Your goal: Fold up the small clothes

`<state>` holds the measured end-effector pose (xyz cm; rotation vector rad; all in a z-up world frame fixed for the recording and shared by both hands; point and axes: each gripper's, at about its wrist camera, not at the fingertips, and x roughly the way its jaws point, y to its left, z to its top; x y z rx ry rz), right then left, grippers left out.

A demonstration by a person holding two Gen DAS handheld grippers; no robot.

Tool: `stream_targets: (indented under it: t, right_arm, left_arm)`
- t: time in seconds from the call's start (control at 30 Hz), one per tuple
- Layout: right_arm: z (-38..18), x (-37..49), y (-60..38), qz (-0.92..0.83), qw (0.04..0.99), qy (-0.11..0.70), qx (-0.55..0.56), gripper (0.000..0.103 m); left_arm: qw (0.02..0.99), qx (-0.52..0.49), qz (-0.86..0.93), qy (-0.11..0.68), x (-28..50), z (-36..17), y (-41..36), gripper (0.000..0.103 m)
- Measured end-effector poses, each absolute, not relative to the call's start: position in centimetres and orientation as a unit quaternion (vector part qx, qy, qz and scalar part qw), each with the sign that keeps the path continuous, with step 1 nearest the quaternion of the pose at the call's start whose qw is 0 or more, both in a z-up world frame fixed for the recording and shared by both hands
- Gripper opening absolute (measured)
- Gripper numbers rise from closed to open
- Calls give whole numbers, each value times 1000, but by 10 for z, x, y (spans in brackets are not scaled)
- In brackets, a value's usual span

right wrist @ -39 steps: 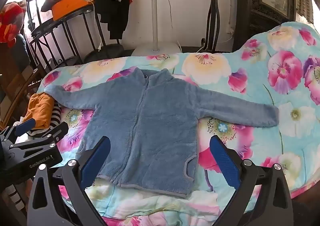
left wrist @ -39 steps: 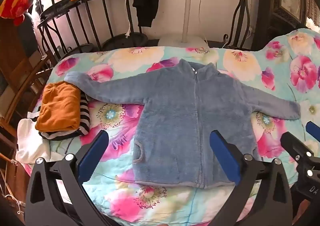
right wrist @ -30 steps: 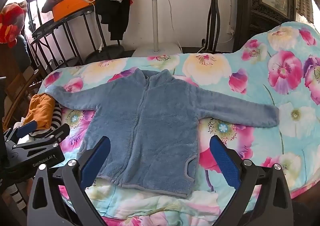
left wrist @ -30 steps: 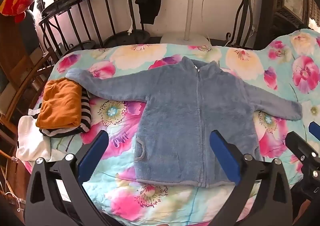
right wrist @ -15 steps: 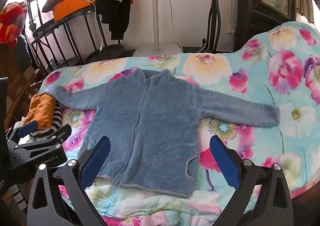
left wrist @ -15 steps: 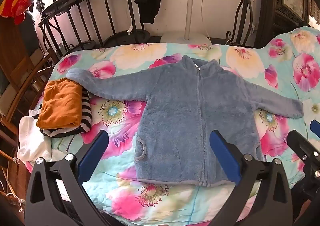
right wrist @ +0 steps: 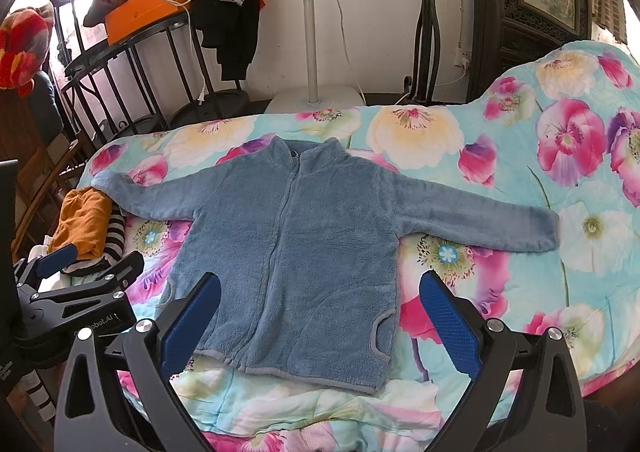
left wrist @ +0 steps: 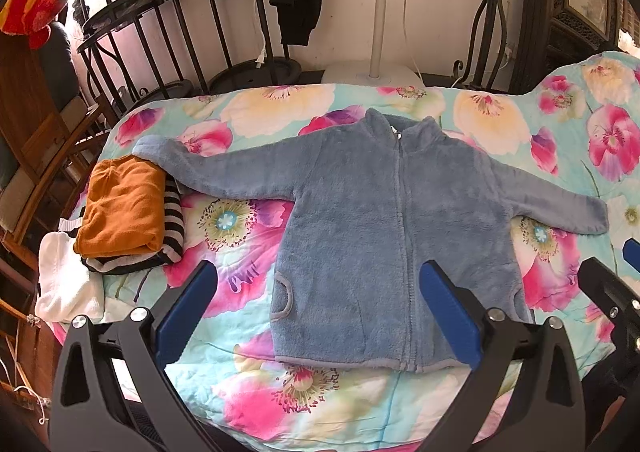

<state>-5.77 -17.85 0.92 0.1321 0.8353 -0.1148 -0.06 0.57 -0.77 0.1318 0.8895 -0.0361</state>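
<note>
Jacket (left wrist: pixel 400 236): blue fleece, zip closed, front up, spread flat on the quilt (left wrist: pixel 280 404) with both sleeves stretched outward and collar toward the wall. Hem lies nearest both cameras. One curved pocket opening shows on each side of the zip, low on the body.

Quilt: turquoise with large pink, white and yellow flowers, covering the bed under the jacket.

Left tongs (left wrist: pixel 316 316): spread wide, blue pads apart, holding nothing, hovering short of the jacket's hem.

Right tongs (right wrist: pixel 320 316): likewise spread wide and empty, hovering short of the hem; jacket's lower body shows between the pads.

Folded pile (left wrist: pixel 124 208): orange garment on top of a black-and-white striped one, just beyond the jacket's left-view sleeve cuff, the cuff touching or overlapping its far corner. White cloth (left wrist: pixel 66 284) beside the pile, farther from the jacket.

Rack (right wrist: pixel 132 52): black metal, past the jacket's collar end, carrying an orange box (right wrist: pixel 144 12) and heaped dark clothes.

Fan stand (right wrist: pixel 310 52): white pole and base, behind the collar, by the wall.
</note>
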Motion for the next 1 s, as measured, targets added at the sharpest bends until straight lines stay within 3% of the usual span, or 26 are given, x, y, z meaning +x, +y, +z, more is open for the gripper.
stream_targets:
  t: [1.0]
  right_arm:
    - [9, -58, -180, -54, 909, 407, 68, 100]
  left_arm:
    - [900, 63, -17, 431, -2, -9, 9, 98]
